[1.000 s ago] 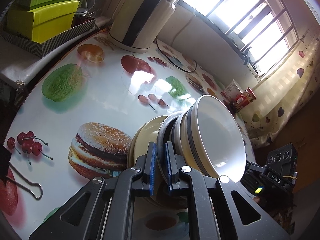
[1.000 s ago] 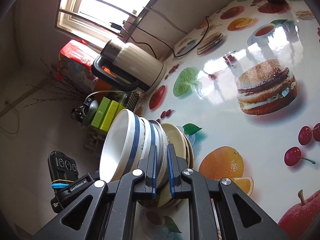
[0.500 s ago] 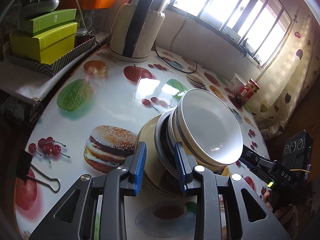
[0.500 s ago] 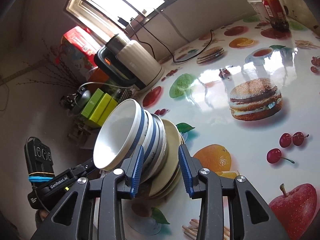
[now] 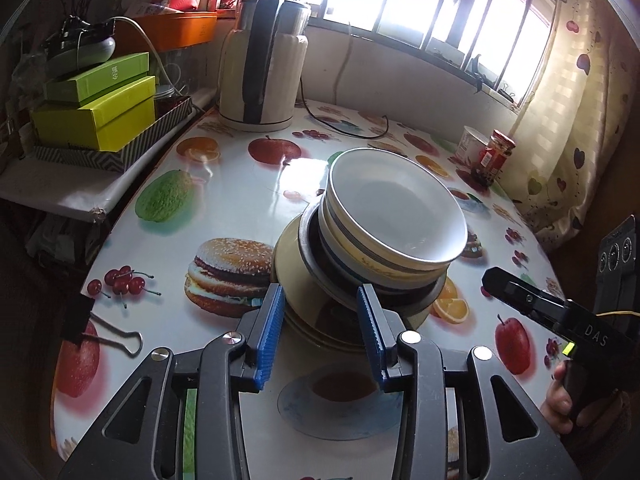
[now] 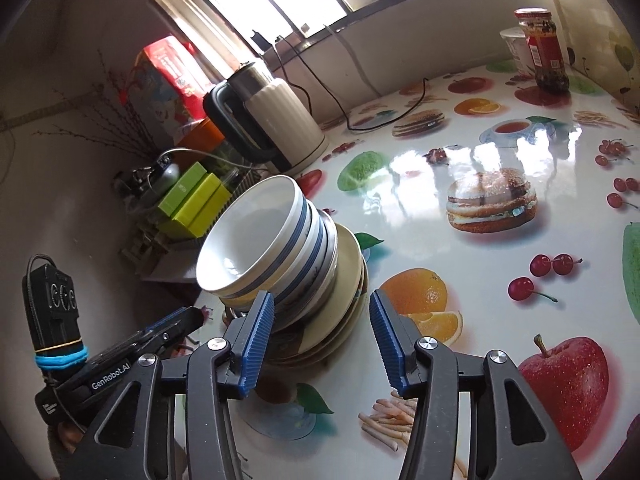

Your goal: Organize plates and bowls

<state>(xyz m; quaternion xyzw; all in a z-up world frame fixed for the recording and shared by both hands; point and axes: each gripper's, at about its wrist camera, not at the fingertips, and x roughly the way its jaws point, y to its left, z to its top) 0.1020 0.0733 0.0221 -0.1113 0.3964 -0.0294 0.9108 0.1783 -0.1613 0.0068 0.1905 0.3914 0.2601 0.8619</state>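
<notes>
Both grippers have let go: the left gripper (image 5: 322,326) and right gripper (image 6: 320,334) now stand spread, backed off the stack of plates and bowls (image 5: 372,252), which rests on the table (image 5: 240,184) just ahead of each pair of jaws, apparently placed.

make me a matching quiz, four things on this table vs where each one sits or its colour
Things:
1. top bowl
2. kettle
3. jar
4. binder clip

Descriptions:
A. red label, near the curtain
B. white with a blue band, on the stack
C. black, at the table edge
D. cream, beside the green boxes

Pairs: 1-B, 2-D, 3-A, 4-C
</notes>
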